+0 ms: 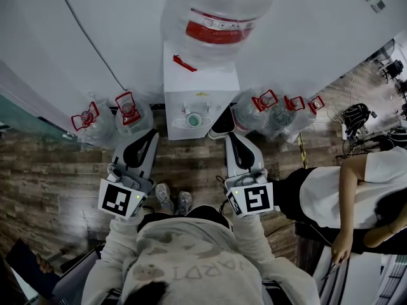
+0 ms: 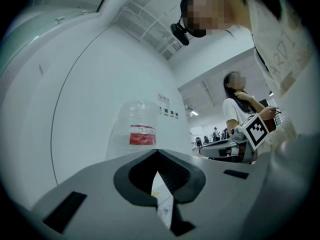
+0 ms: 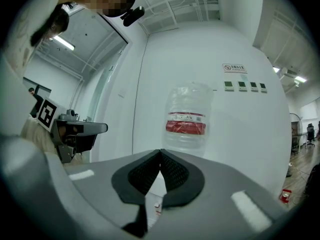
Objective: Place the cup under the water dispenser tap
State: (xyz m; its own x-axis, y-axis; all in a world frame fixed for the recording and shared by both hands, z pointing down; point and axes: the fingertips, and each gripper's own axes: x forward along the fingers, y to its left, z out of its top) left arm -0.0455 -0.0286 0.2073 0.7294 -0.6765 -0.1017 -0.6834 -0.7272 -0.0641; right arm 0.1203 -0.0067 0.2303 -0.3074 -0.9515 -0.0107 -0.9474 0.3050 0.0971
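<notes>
Cup [image 1: 194, 120], small, round and teal, sits on the oval drip tray [image 1: 177, 124] at the front of the white, box-shaped water dispenser [image 1: 191, 81], so the task looks all but done, though the top-down angle does not show whether it lines up with the tap. Facing the dispenser, a person holds the left gripper [image 1: 151, 134] and right gripper [image 1: 231, 137] side by side just short of its front. Each has its grey moulded jaws closed tip to tip on nothing, ribbed black pads [image 3: 172, 173] meeting, a stance that suggests hands kept clear of the cup. A clear plastic bottle [image 1: 216, 11] with a red band stands inverted on top to feed the dispenser. Spare bottles [image 1: 130, 114] with red handles crowd the wood-plank floor [image 1: 57, 164] on both sides.
</notes>
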